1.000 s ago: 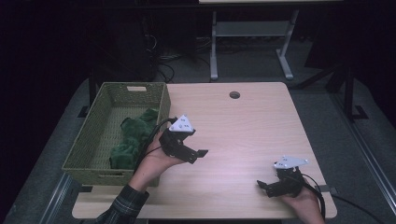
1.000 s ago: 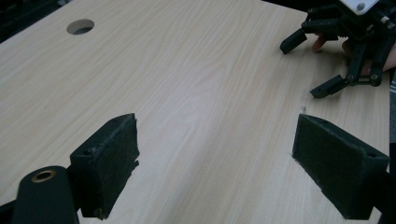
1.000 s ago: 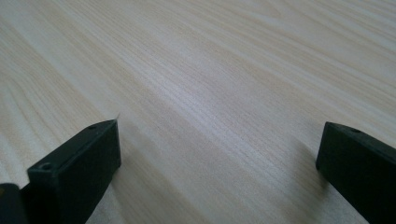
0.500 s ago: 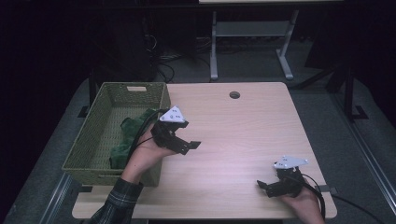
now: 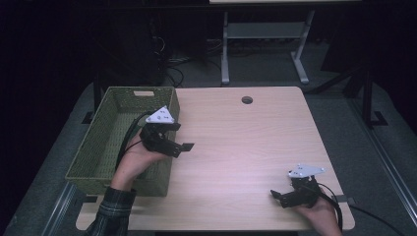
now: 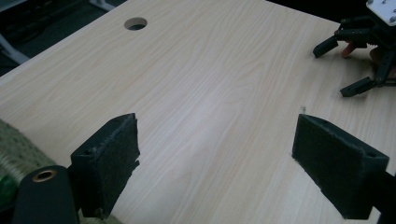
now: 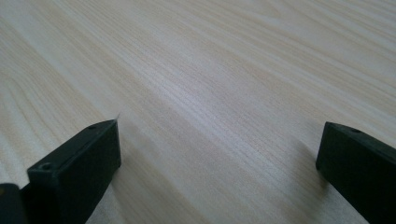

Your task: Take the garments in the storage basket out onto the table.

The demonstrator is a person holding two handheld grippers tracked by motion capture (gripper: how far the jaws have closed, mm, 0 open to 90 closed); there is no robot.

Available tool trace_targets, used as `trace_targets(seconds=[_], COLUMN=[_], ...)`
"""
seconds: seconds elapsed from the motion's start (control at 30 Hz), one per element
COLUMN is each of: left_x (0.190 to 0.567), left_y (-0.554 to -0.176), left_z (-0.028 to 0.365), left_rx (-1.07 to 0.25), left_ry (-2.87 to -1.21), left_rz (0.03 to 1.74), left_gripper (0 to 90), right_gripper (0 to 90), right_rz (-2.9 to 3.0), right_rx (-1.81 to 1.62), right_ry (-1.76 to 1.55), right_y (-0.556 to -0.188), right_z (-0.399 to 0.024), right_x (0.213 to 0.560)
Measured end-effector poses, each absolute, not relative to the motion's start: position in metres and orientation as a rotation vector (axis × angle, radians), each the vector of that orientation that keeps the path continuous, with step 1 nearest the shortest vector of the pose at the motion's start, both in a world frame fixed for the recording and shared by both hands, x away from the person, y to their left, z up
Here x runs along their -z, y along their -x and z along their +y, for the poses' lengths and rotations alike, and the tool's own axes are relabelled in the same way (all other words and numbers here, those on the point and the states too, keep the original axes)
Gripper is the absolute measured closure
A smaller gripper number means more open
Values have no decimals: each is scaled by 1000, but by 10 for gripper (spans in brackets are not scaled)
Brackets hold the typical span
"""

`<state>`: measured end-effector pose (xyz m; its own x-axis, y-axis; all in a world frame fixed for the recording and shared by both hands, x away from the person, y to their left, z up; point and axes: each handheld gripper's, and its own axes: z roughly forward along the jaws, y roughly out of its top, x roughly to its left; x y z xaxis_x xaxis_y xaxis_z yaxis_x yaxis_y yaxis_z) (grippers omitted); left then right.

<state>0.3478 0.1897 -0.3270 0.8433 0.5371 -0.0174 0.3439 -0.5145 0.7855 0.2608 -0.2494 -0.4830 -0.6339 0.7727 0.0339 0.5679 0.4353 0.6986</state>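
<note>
My left gripper [image 5: 180, 137] is open with nothing in it. It hovers over the right wall of a green woven basket [image 5: 111, 120] at the table's left, jaws pointing right across the wooden table [image 5: 241, 142]. In the left gripper view its jaws [image 6: 215, 154] stand wide apart above bare wood, and the basket's edge [image 6: 14, 151] shows at lower left. My right gripper [image 5: 281, 195] rests open and empty near the front right corner of the table. Its own view shows only wood grain between its jaws [image 7: 219, 154]. It also shows far off as the right gripper [image 6: 364, 56].
A round cable hole [image 5: 247, 100] sits near the table's far edge. A metal desk frame [image 5: 263, 34] stands on the dark floor behind the table. The hand and forearm holding the left gripper hide much of the basket's inside.
The left gripper has moved left and slightly away, from over the tabletop to above the basket's right wall. The right gripper has stayed put.
</note>
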Motion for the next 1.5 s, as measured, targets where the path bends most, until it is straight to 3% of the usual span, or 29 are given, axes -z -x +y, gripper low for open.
trace_targets(seconds=[0.8, 1.5], left_x=[330, 352], left_y=[-360, -373], left_z=[257, 297], left_rx=[-355, -445], left_ry=[-2144, -2236], left_rz=[812, 920], left_gripper=[142, 258], right_gripper=[0, 0], right_rz=[2399, 2399], right_rx=[-1002, -1002], right_ry=[-1161, -1162], right_y=[-261, -261], right_z=[-249, -249], right_x=[483, 483])
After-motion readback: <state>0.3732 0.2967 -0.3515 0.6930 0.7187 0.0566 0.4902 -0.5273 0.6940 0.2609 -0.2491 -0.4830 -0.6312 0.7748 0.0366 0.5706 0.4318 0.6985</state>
